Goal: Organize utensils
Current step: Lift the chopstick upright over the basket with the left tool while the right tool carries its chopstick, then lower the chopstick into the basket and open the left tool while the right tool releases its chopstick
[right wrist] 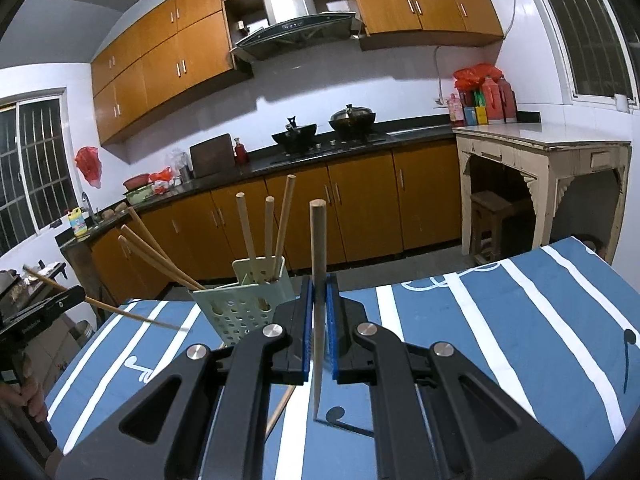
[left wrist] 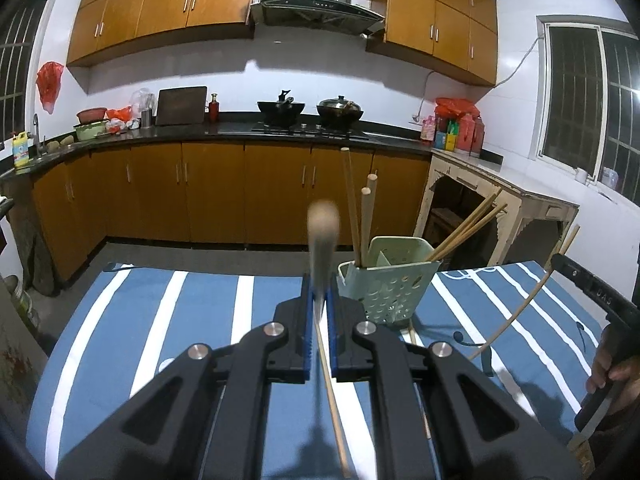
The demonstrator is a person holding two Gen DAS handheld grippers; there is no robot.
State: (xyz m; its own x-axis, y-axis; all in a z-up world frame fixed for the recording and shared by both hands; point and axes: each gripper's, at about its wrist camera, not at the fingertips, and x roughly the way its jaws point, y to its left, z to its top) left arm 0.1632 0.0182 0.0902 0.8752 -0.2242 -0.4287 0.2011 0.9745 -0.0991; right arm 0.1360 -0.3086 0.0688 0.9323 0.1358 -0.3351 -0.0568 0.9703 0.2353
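Upper cabinets: orange-brown doors with metal handles, along the wall.
Range hood: steel, set between the upper cabinets.
Stove: two dark woks on it, the right one lidded.
Counter: black top, carrying a red bottle, a dark board leaning on the wall, and bowls.
Sink corner: a yellow detergent bottle near the tap.
Side cabinet: cream, worn, with a stool beneath.
Desk cloth: blue with white stripes.
Windows: barred, dark outside.

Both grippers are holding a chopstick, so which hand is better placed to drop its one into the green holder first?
Probably the left. The left gripper has the green holder close ahead beside its chopstick. The right gripper sees it further off to one side.
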